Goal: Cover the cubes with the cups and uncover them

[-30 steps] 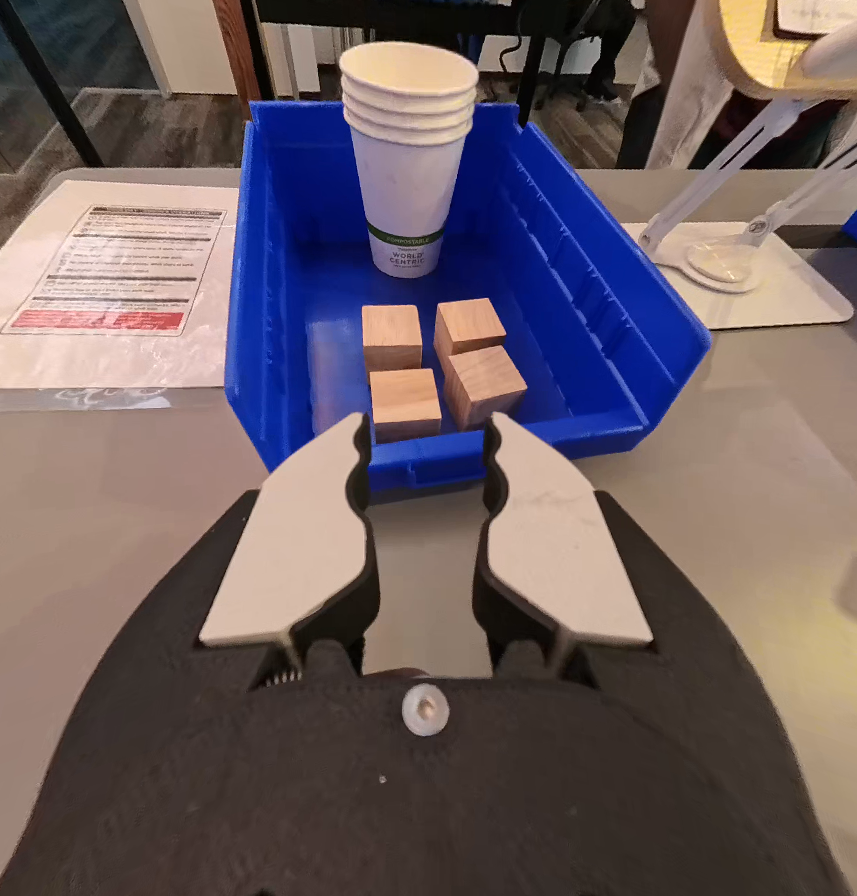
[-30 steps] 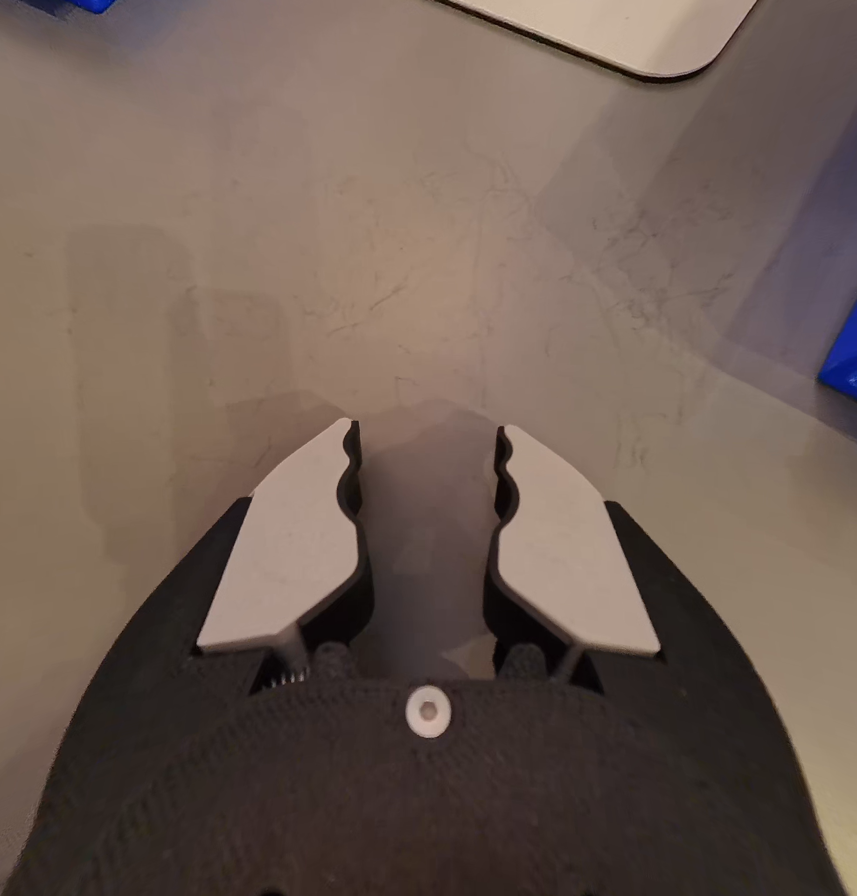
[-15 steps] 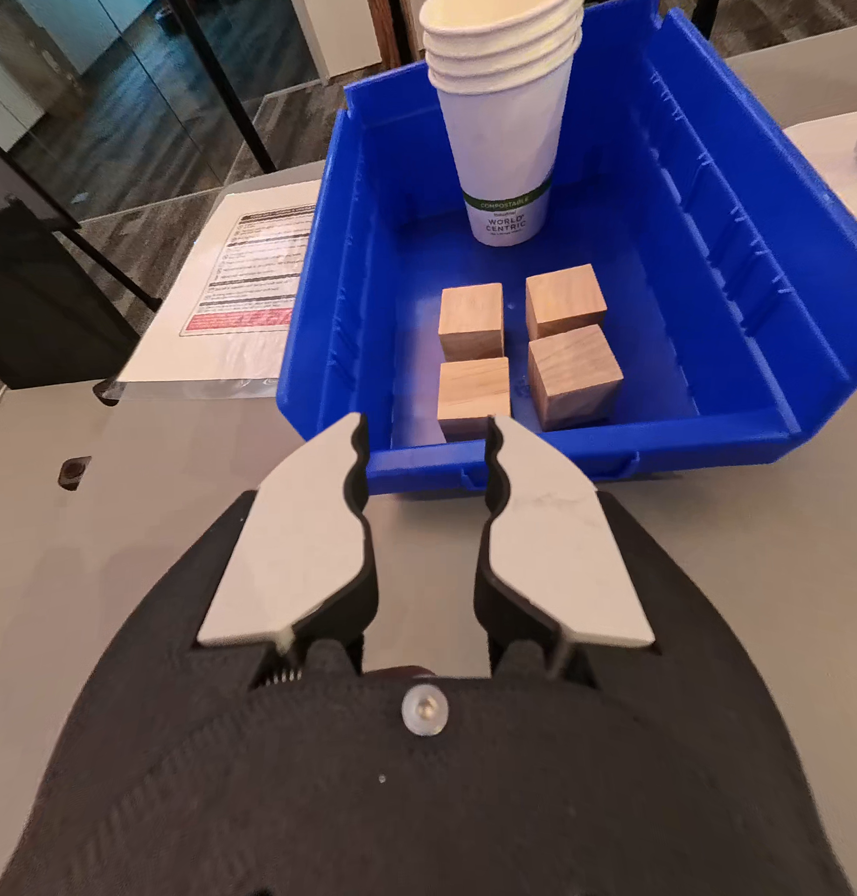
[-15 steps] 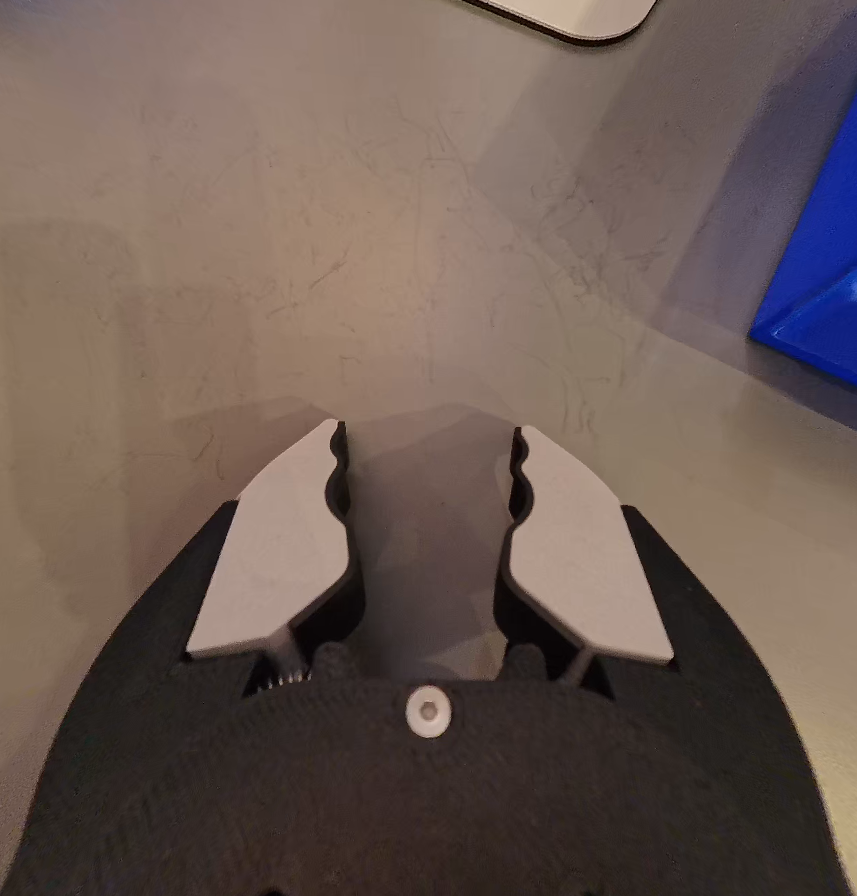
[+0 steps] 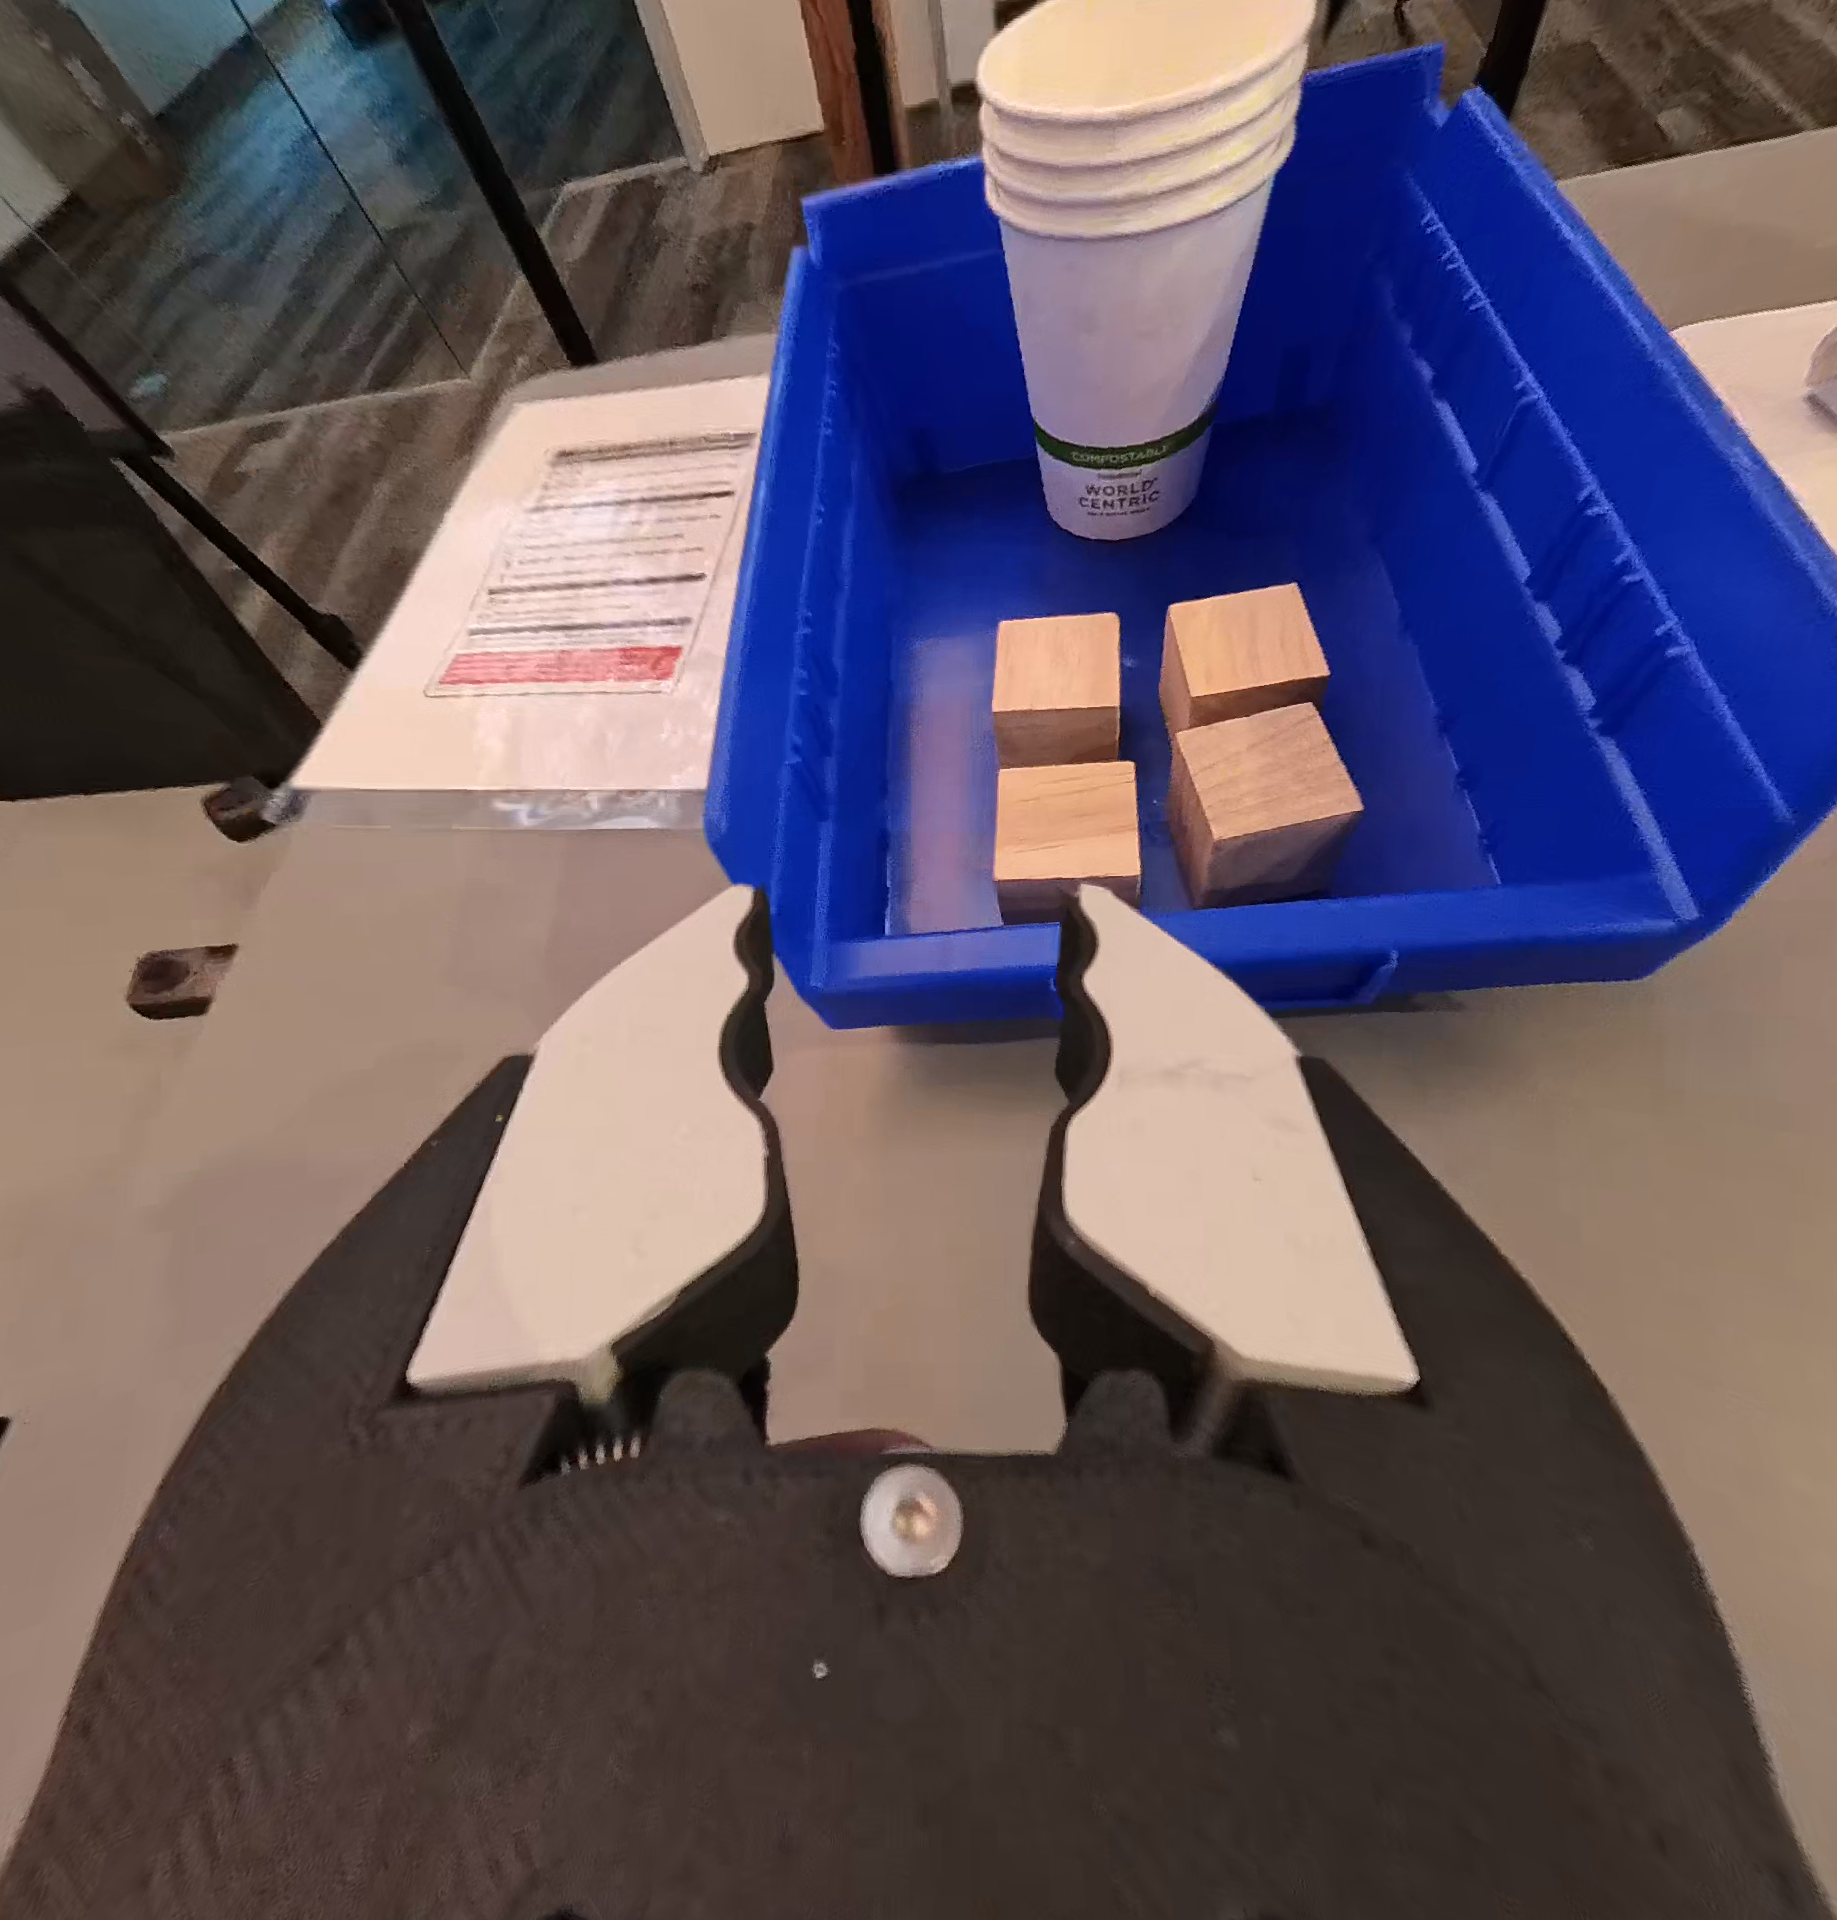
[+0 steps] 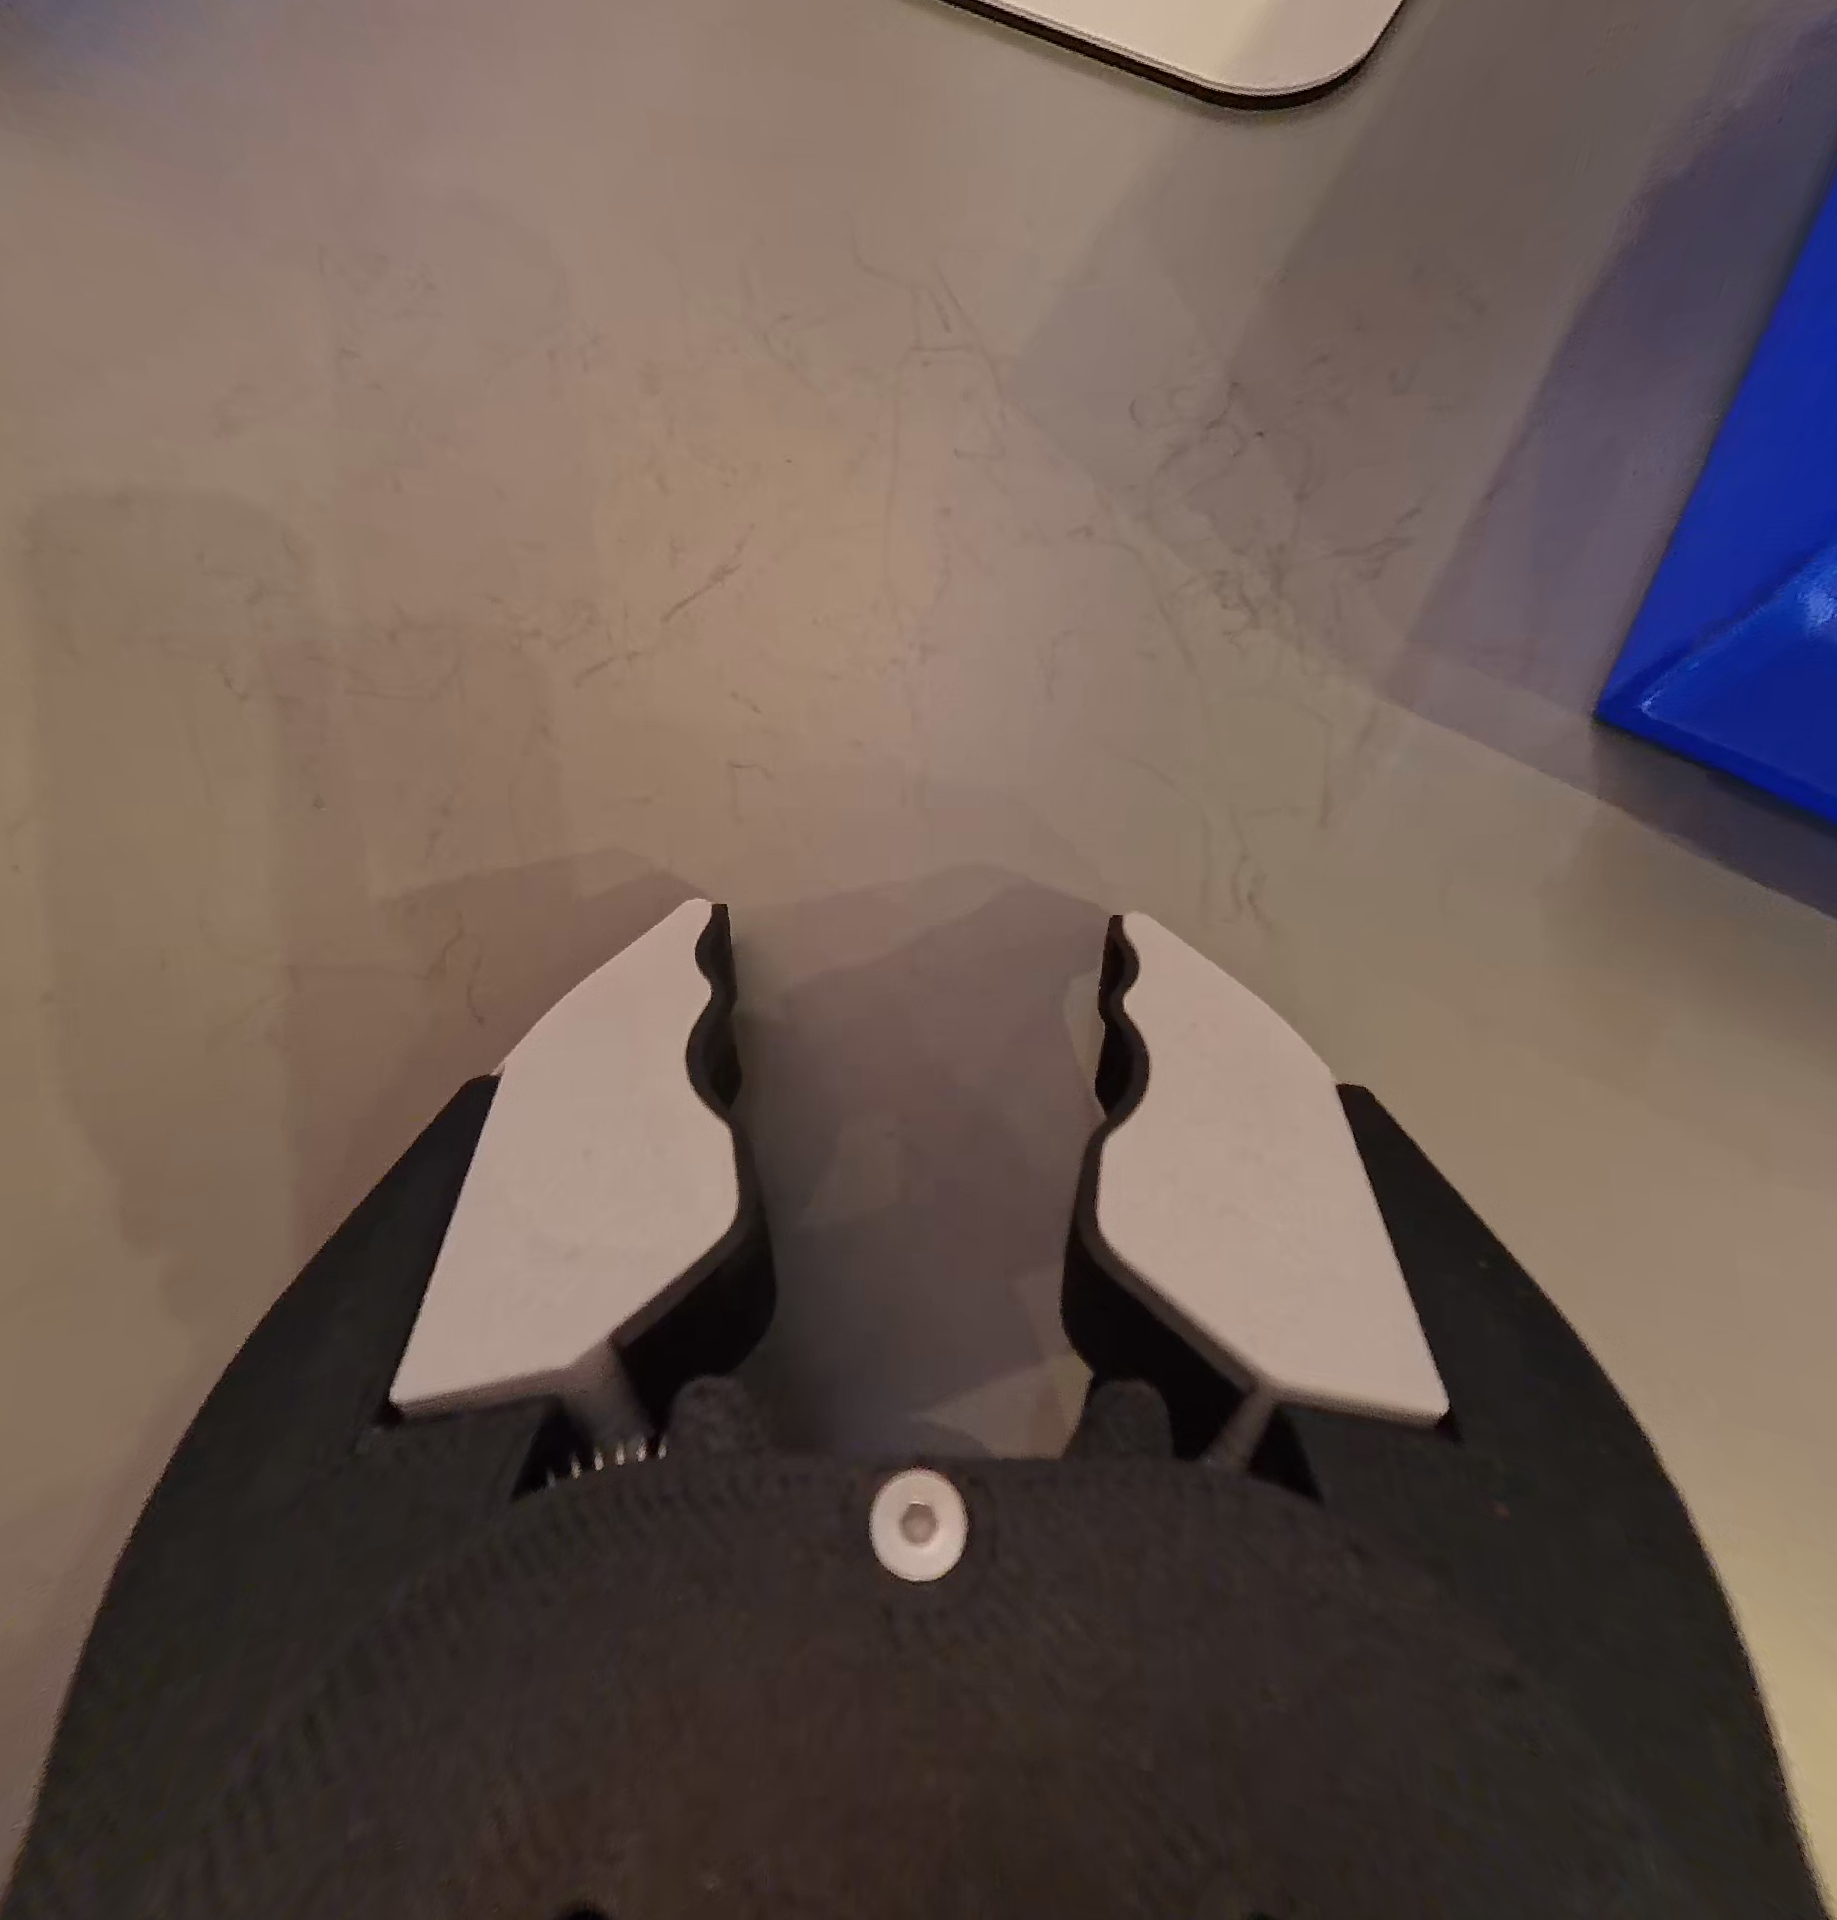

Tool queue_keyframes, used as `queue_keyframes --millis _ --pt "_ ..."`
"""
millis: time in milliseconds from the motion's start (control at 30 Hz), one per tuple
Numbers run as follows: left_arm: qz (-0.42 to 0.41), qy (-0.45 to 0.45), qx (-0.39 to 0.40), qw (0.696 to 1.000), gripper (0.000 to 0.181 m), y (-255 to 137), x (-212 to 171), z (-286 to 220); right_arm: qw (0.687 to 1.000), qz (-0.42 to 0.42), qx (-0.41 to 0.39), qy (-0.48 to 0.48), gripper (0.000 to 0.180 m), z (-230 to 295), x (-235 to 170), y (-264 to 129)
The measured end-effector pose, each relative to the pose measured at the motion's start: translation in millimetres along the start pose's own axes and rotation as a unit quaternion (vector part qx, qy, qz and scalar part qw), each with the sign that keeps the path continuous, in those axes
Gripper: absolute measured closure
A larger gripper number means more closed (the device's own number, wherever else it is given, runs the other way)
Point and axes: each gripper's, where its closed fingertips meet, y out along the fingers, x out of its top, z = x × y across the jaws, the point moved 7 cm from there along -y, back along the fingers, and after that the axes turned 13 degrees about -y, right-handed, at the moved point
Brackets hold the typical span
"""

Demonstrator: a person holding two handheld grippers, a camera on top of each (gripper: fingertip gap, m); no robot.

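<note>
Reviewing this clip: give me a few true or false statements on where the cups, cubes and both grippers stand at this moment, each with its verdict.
1. The paper cups are nested in one upright stack inside the blue bin. True.
2. One wooden cube already sits under a cup. False: all four wooden cubes lie uncovered on the bin floor.
3. The left gripper holds a cup. False: its jaws are open and empty, in front of the bin's near wall.
4. The right gripper is open over bare table. True.
5. The cup stack stands nearer the left gripper than the cubes do. False: it stands behind them, toward the bin's far wall.
</note>
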Motion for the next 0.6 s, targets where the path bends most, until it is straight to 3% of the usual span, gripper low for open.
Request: queue_keyframes --millis 333,600 --pt "0.039 -0.008 -0.042 0.998 0.123 14.6 15.3 -13.4 1.0 -0.001 0.001 0.004 0.112 -8.6 -7.8 -6.5" --pt "0.057 -0.016 -0.079 0.995 0.121 9.6 -22.6 -46.8 1.0 -0.006 -0.029 0.006 0.102 -23.6 -17.5 -17.4"
